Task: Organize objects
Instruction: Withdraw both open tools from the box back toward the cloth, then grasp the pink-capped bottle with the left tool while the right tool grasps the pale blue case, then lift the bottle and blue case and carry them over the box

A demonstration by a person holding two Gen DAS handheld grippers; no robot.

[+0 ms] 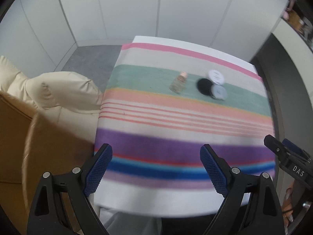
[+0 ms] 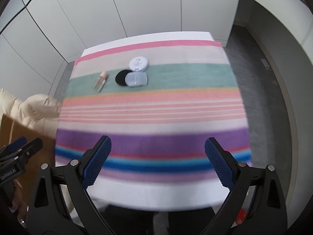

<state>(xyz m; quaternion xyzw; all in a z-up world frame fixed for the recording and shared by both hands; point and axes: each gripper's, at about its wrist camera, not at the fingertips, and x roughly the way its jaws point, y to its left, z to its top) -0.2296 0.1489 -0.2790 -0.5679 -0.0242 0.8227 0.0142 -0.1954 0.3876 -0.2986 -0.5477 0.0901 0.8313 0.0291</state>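
A small clear bottle with a pink cap [image 1: 178, 83] [image 2: 101, 81] lies on the green stripe of the striped cloth [image 1: 176, 117] [image 2: 152, 105]. Beside it rest a black round puff [image 1: 203, 86] [image 2: 121, 77], a pale blue compact [image 1: 219, 92] [image 2: 136, 79] and a white round lid [image 1: 216, 76] [image 2: 138, 63]. My left gripper [image 1: 156, 152] is open above the purple stripe near the front edge, with nothing between its pads. My right gripper [image 2: 158, 145] is open too, empty, over the same stripe. Both are well short of the objects.
A cream padded jacket [image 1: 56, 90] [image 2: 33, 107] lies on a brown chair or box [image 1: 15, 141] left of the table. White cupboard doors [image 2: 137, 5] stand behind. Grey floor [image 2: 260, 98] runs along the right side. The other gripper shows at each view's edge.
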